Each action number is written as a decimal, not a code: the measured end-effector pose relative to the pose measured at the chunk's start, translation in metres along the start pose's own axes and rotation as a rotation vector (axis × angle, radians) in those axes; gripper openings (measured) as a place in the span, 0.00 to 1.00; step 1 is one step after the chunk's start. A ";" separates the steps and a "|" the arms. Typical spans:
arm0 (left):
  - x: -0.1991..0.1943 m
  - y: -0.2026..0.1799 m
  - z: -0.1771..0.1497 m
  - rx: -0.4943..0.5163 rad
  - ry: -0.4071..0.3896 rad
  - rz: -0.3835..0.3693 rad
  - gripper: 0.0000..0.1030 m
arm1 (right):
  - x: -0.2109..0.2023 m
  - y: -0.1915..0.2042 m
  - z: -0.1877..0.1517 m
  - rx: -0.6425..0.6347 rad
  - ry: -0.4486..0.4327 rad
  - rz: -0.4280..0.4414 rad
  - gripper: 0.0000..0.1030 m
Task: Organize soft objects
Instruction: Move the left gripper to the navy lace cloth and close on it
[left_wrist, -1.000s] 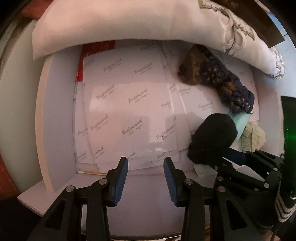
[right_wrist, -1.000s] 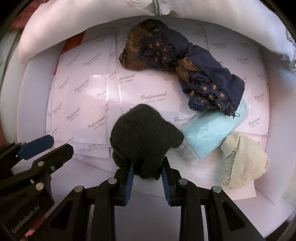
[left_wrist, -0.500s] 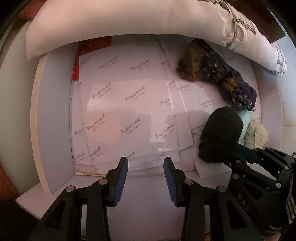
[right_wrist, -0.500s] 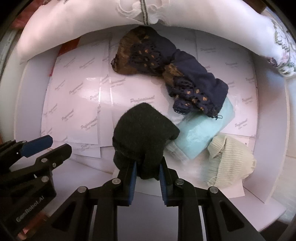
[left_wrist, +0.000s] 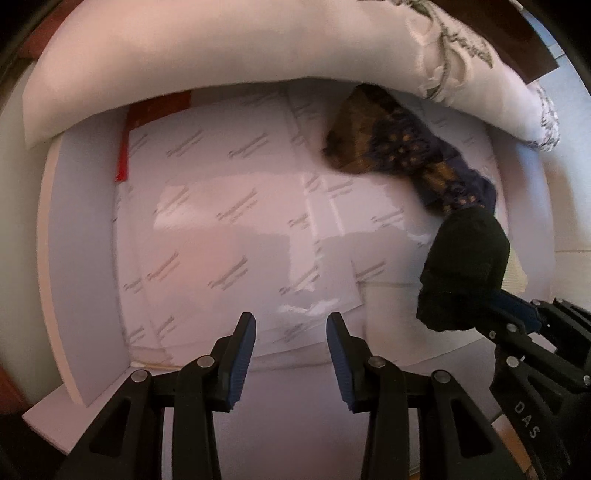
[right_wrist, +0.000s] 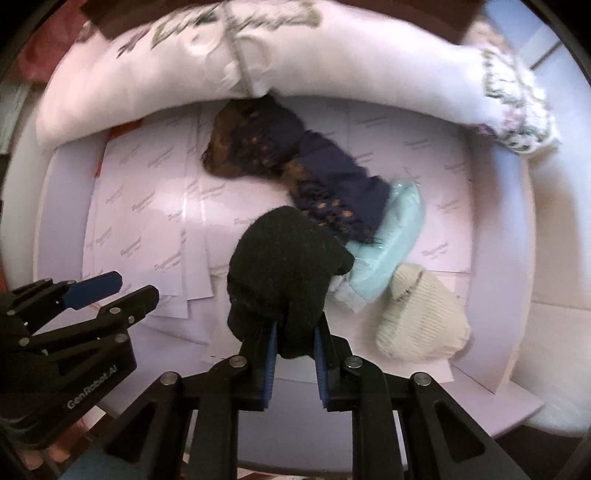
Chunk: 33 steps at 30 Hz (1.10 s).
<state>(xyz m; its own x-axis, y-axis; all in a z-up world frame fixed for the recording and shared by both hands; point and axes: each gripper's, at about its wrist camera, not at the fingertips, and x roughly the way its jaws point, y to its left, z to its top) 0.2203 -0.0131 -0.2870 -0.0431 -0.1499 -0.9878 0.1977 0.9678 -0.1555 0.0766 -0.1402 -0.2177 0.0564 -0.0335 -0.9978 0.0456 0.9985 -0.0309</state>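
Note:
My right gripper (right_wrist: 294, 332) is shut on a black knitted piece (right_wrist: 284, 266), which hangs lifted above the white surface; the same black piece (left_wrist: 463, 269) shows at the right of the left wrist view. Behind it lie a navy and brown lace cloth (right_wrist: 295, 166), a pale blue folded cloth (right_wrist: 391, 243) and a cream knitted piece (right_wrist: 421, 314). The left gripper (left_wrist: 291, 325) hovers open over glossy paper sheets (left_wrist: 221, 221), nothing between its fingers. It also appears at the lower left of the right wrist view, left gripper (right_wrist: 107, 291).
A long white embroidered pillow (right_wrist: 258, 66) runs along the back of the white tray-like board (left_wrist: 77, 258). A red strip (left_wrist: 123, 162) peeks from under the sheets at the back left. The board's raised walls close the left and right sides.
The right gripper has closed tighter on the black piece and risen with it, so the cloths below look smaller. The left gripper has kept still and open.

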 end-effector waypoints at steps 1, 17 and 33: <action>-0.002 -0.002 0.002 -0.002 -0.016 -0.008 0.39 | -0.003 -0.004 0.000 0.012 -0.002 -0.004 0.17; -0.021 -0.033 0.049 -0.057 -0.139 -0.159 0.39 | -0.044 -0.070 0.001 0.184 -0.009 -0.118 0.17; -0.014 -0.067 0.072 -0.276 -0.203 -0.243 0.41 | -0.064 -0.101 -0.014 0.316 -0.037 -0.088 0.18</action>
<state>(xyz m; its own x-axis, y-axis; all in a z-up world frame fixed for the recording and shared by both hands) 0.2780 -0.0899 -0.2636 0.1433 -0.3907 -0.9093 -0.0656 0.9130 -0.4026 0.0542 -0.2383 -0.1514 0.0745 -0.1261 -0.9892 0.3588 0.9289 -0.0914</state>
